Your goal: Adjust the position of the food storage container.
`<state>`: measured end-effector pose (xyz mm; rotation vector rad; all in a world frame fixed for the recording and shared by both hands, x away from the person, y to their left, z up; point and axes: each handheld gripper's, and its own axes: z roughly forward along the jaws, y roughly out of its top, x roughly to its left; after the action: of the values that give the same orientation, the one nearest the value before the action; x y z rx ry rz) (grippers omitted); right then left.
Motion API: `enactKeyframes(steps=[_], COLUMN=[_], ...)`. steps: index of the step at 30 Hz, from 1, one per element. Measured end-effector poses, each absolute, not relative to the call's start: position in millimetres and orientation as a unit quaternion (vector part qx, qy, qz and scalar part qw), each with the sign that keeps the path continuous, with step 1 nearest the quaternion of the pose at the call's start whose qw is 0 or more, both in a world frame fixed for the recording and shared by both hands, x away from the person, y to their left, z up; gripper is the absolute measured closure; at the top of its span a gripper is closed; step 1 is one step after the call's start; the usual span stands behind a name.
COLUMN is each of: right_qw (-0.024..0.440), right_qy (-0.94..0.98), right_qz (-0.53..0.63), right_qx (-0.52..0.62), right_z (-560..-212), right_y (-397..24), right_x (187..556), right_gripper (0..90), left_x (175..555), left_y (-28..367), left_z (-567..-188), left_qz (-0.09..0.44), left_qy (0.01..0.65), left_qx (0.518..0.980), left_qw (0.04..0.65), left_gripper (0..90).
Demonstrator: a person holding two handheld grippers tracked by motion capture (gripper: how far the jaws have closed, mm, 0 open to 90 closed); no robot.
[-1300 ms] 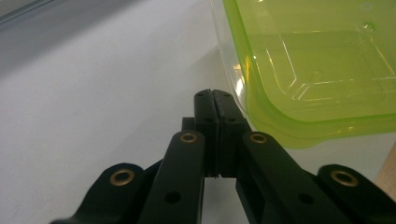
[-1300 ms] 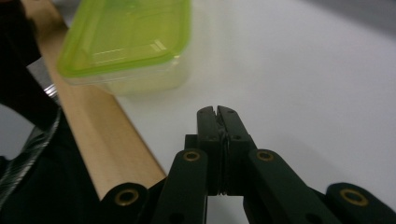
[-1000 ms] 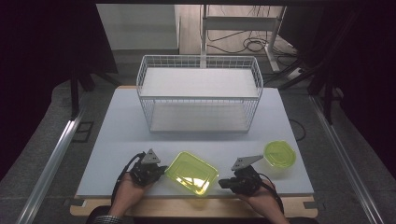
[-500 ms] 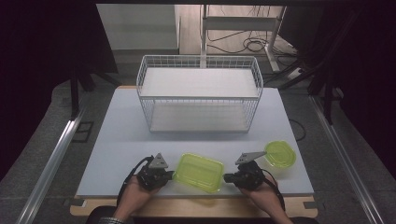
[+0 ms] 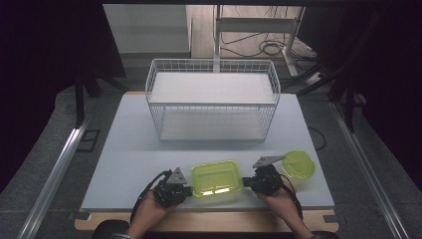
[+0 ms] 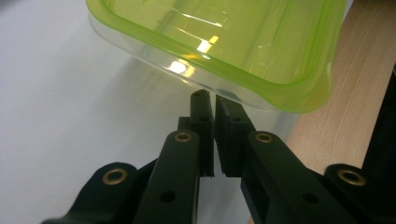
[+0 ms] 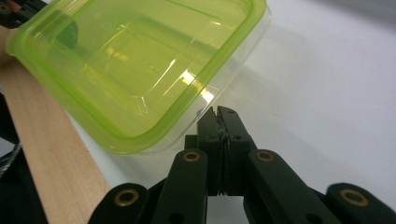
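Container point(image 5: 217, 177) lies lengthwise between left claw point(image 5: 187, 190) and right claw point(image 5: 247, 182).

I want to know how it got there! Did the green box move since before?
Yes. The green box turned square to the table's front edge and slid slightly right, nearer the round lid.

On the pale grey-white table point(image 5: 124, 164), edged with light wood along its near side, stand a translucent lime-green container point(image 5: 217, 178) with a clear underside, a matching lime-green lid point(image 5: 298, 164) near the right edge, a white wire basket point(image 5: 211, 102), and two black grippers with brass-coloured rivets.
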<state>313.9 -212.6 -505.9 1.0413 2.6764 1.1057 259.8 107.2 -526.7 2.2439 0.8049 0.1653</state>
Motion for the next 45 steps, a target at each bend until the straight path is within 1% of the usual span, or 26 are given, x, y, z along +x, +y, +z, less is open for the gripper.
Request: enactKeyframes(steps=[9,13,15,16,17,18,19,20,21,22,26,27,28,30,31,32,33,34,36,37,38,42,45], right_qw=[0.051,0.071,0.075,0.086,0.086,0.099,0.099,0.113,0.113,0.124,0.132,0.132,0.134,0.133,0.133,0.133,0.132,0.132,0.125,0.125,0.12,0.116,0.113], right_qy=[0.865,0.864,0.864,0.863,0.863,0.862,0.862,0.859,0.859,0.855,0.85,0.85,0.849,0.848,0.848,0.846,0.845,0.842,0.839,0.839,0.838,0.837,0.838], right_qz=[0.359,0.361,0.36,0.362,0.362,0.364,0.364,0.368,0.368,0.375,0.387,0.387,0.389,0.395,0.395,0.399,0.402,0.407,0.41,0.41,0.411,0.413,0.414], right_qx=[0.345,0.344,0.344,0.342,0.342,0.339,0.339,0.337,0.337,0.336,0.331,0.331,0.33,0.328,0.328,0.327,0.328,0.329,0.335,0.335,0.339,0.339,0.338], right_z=[-506,-499,-498,-494,-494,-490,-490,-487,-487,-484,-480,-480,-480,-481,-481,-482,-483,-485,-487,-487,-488,-489,-489], right_y=[-216,-222,-223,-226,-226,-229,-229,-232,-232,-234,-237,-237,-238,-239,-239,-239,-240,-241,-242,-242,-243,-242,-242], right_x=[321,318,317,315,315,312,312,309,309,306,301,301,299,298,298,298,298,298,299,299,300,300,300], right_gripper=[87.6,85.0,84.2,82.3,82.3,80.0,80.0,76.6,76.6,72.6,62.0,62.0,54.8,44.4,44.4,39.0,34.6,25.4,21.2,21.2,17.6,14.0,13.8], left_x=[257,253,252,250,249,245,245,243,243,241,240,240,241,241,241,241,241,241,241,241,241,241,241], left_y=[102,115,118,121,124,130,130,134,134,137,140,140,139,138,138,137,136,136,137,138,139,139,139], left_z=[-527,-522,-521,-520,-519,-516,-516,-514,-514,-512,-512,-512,-513,-515,-515,-516,-517,-518,-517,-517,-516,-518,-519], left_qz=[0.061,0.076,0.083,0.089,0.095,0.106,0.106,0.115,0.115,0.124,0.139,0.142,0.146,0.153,0.153,0.161,0.172,0.178,0.174,0.171,0.169,0.168,0.171], left_qy=[0.305,0.32,0.325,0.329,0.334,0.34,0.34,0.344,0.344,0.35,0.354,0.357,0.362,0.365,0.365,0.368,0.37,0.373,0.374,0.375,0.376,0.368,0.363], left_qx=[0.876,0.868,0.866,0.864,0.86,0.855,0.855,0.85,0.85,0.845,0.84,0.84,0.837,0.84,0.84,0.843,0.844,0.844,0.842,0.839,0.838,0.837,0.838], left_qw=[0.369,0.371,0.371,0.371,0.373,0.378,0.378,0.381,0.381,0.385,0.387,0.384,0.383,0.371,0.371,0.359,0.347,0.342,0.348,0.354,0.357,0.367,0.369], left_gripper=[84.7,82.0,78.1,74.7,74.7,67.0,63.2,60.0,56.7,52.7,36.0,36.0,27.5,16.5,8.2,8.2,2.6,0.8,0.1,0.1,0.6,0.5,0.4])
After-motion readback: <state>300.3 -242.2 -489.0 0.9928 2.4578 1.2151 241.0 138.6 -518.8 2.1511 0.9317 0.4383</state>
